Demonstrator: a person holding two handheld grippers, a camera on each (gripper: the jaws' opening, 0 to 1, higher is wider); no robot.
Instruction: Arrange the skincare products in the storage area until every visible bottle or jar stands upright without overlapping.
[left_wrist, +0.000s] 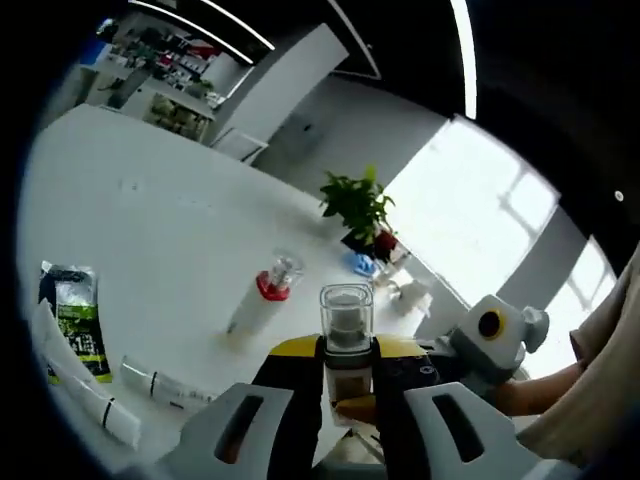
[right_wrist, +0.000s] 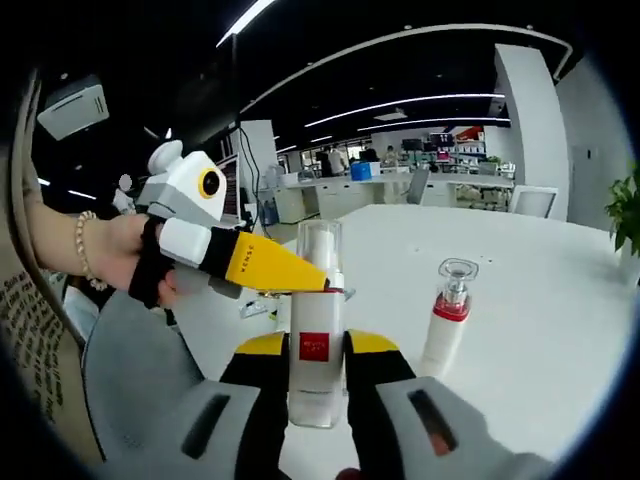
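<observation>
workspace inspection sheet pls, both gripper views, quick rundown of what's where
surface: white table, mostly bare
job's things: clear-capped bottle upright between both grippers' jaws; red-collared pump bottle standing on the table; tubes and a green sachet lying flat
clutter: small blue item by the plant
grippers: left gripper shut on the bottle; right gripper shut on it too
cables: nothing seen
surroundings: potted plant, bright windows, office desks
</observation>
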